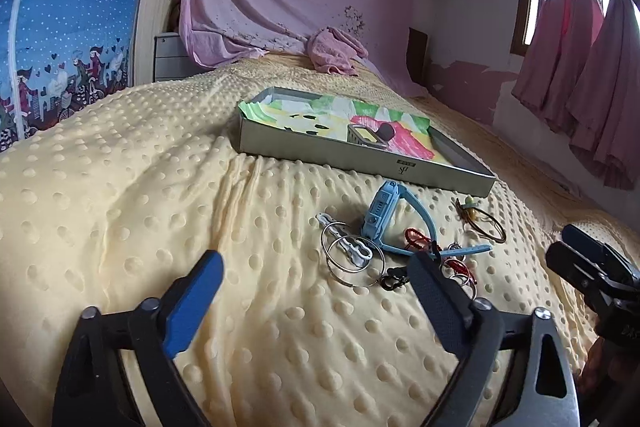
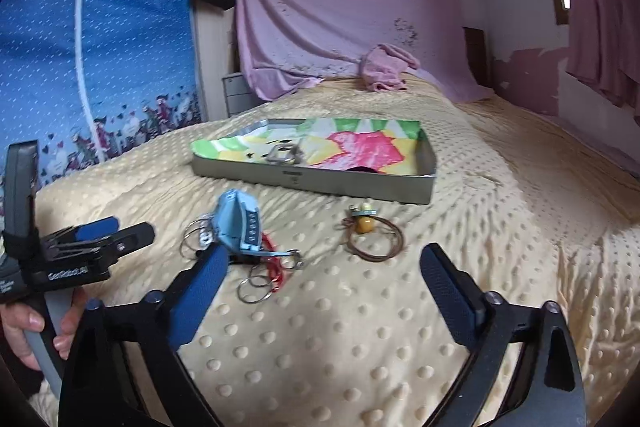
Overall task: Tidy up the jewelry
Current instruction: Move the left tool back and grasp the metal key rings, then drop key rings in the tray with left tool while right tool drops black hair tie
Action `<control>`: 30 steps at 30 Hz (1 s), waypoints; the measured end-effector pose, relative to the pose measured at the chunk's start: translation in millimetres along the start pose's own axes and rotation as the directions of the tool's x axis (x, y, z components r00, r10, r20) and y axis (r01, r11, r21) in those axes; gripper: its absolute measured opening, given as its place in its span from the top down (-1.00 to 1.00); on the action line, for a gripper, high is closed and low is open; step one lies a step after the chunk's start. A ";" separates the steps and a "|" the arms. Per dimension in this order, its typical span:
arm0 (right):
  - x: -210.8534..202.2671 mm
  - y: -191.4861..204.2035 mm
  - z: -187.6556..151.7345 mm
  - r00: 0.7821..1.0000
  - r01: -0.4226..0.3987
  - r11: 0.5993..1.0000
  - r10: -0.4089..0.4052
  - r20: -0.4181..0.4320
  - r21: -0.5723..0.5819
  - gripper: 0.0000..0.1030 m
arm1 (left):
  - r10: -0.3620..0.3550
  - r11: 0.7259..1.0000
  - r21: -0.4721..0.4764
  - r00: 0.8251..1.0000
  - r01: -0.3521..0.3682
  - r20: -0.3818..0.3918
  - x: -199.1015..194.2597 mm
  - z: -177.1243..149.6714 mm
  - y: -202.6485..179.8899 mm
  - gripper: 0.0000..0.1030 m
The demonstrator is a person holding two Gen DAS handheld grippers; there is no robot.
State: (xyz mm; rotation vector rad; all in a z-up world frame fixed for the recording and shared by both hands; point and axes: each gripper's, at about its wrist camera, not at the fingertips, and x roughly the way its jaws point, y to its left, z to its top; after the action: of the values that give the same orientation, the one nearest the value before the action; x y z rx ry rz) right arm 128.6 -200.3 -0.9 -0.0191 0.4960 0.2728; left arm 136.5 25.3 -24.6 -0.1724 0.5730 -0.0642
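A grey metal tray (image 1: 372, 163) (image 2: 320, 183) lined with bright paper lies on the yellow dotted bedspread. In front of it lies loose jewelry: a blue watch (image 1: 380, 213) (image 2: 240, 223), silver rings with a white clip (image 1: 352, 255) (image 2: 196, 237), red cord pieces (image 1: 416, 239) (image 2: 274, 269), and a brown cord with a yellow bead (image 1: 480, 221) (image 2: 366, 225). My left gripper (image 1: 316, 267) is open and empty, just short of the rings. My right gripper (image 2: 324, 259) is open and empty, near the brown cord. It also shows in the left wrist view (image 1: 596, 267).
A small grey basket (image 1: 366, 135) and a dark round object (image 1: 386, 131) sit inside the tray. A pink cloth (image 1: 336, 51) lies at the far end of the bed. Pink curtains (image 1: 580, 67) hang at the right, a blue wardrobe cover (image 2: 92, 67) at the left.
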 end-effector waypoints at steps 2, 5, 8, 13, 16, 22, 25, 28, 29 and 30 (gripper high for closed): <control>6.4 4.3 0.0 0.999 -0.032 0.999 0.031 -0.025 -0.014 -0.28 | -0.011 1.000 0.007 1.000 0.011 -0.023 5.6 1.8 0.1 -0.51; 16.9 11.0 -1.5 0.994 -0.084 0.996 0.082 -0.068 -0.027 0.04 | -0.041 0.999 0.012 0.997 0.042 -0.066 15.9 3.4 1.5 -0.22; 31.2 17.4 -5.5 0.984 -0.125 0.991 0.119 -0.130 -0.038 0.34 | -0.053 0.999 0.007 0.993 0.054 -0.107 27.8 4.2 2.8 0.04; 51.6 25.9 -12.6 0.965 -0.145 0.988 0.129 -0.230 -0.052 0.58 | -0.068 0.998 -0.016 0.986 0.066 -0.154 44.8 4.8 5.2 0.30; 58.1 29.1 -15.3 0.954 -0.159 0.986 0.141 -0.266 -0.049 0.59 | -0.094 0.995 -0.042 0.979 0.088 -0.179 52.8 5.3 8.5 0.39; 74.2 26.2 -18.6 0.936 -0.164 0.987 0.153 -0.317 -0.007 0.59 | -0.114 0.993 -0.060 0.971 0.103 -0.208 67.0 7.1 7.6 0.40; 80.1 26.4 -19.3 0.930 -0.170 0.985 0.162 -0.330 0.006 0.59 | -0.108 0.994 -0.037 0.971 0.102 -0.214 68.3 5.8 2.2 0.68; 81.8 28.2 -20.9 0.926 -0.175 0.985 0.168 -0.337 0.010 0.70 | -0.106 0.994 -0.030 0.971 0.102 -0.213 66.8 4.4 0.9 0.79; 82.2 28.4 -20.8 0.926 -0.175 0.985 0.168 -0.338 0.010 0.73 | -0.110 0.994 -0.031 0.972 0.106 -0.206 64.0 4.0 1.0 0.82; 82.2 28.7 -21.2 0.925 -0.177 0.984 0.171 -0.340 0.012 0.79 | -0.115 0.993 -0.031 0.973 0.111 -0.202 61.3 3.3 0.9 0.84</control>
State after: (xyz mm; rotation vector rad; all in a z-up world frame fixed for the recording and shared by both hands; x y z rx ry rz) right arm 180.4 -153.6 -57.0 -0.0407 0.8421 0.4526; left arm 189.7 20.0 -54.7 -0.2194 0.7684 -0.1888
